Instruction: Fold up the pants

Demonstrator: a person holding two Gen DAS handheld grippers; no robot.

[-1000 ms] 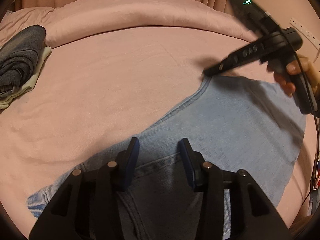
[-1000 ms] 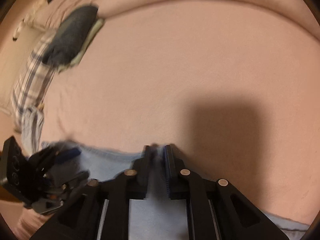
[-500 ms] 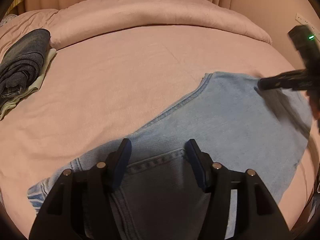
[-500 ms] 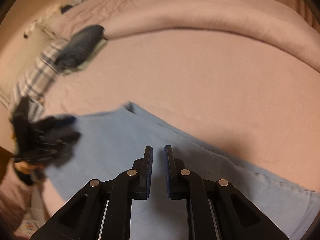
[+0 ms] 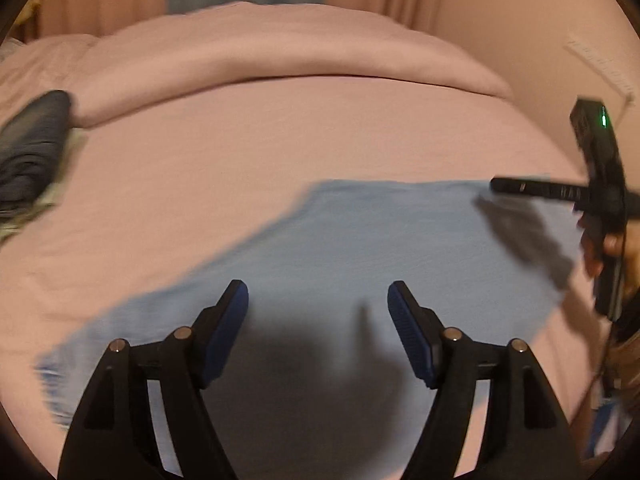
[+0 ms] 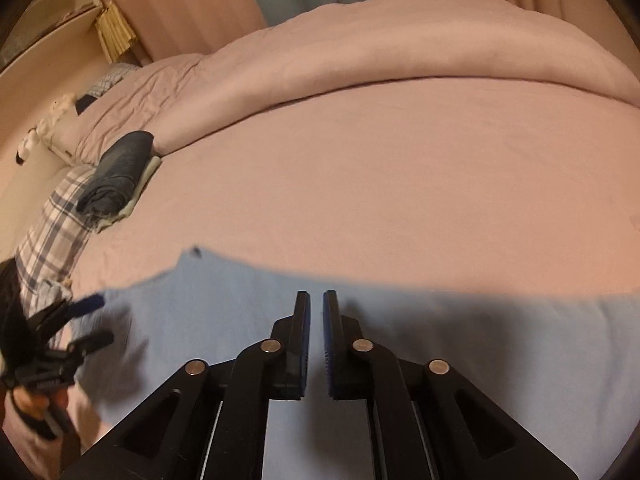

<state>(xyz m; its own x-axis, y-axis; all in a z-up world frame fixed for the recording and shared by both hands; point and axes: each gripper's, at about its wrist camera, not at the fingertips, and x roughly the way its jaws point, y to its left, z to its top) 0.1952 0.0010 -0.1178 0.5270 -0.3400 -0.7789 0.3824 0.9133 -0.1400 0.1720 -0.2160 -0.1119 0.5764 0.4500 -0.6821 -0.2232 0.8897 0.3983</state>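
Note:
Light blue jeans [image 5: 360, 240] lie folded flat on the pink bed; they also fill the near part of the right wrist view [image 6: 400, 320]. My left gripper [image 5: 318, 304] is wide open and empty, raised above the jeans. It shows at the left edge of the right wrist view [image 6: 86, 320]. My right gripper [image 6: 316, 308] hovers above the jeans with its jaws almost together and nothing between them. It appears at the right of the left wrist view [image 5: 496, 185].
A stack of folded dark clothes [image 6: 116, 172] lies at the bed's left side, also seen in the left wrist view [image 5: 32, 152]. A plaid cloth [image 6: 52, 232] lies beside it. A rolled pink duvet [image 5: 280, 52] runs along the back.
My left gripper has opened wider and lifted off the jeans. My right gripper let go of the jeans' far edge and drew back to the right, staying nearly closed.

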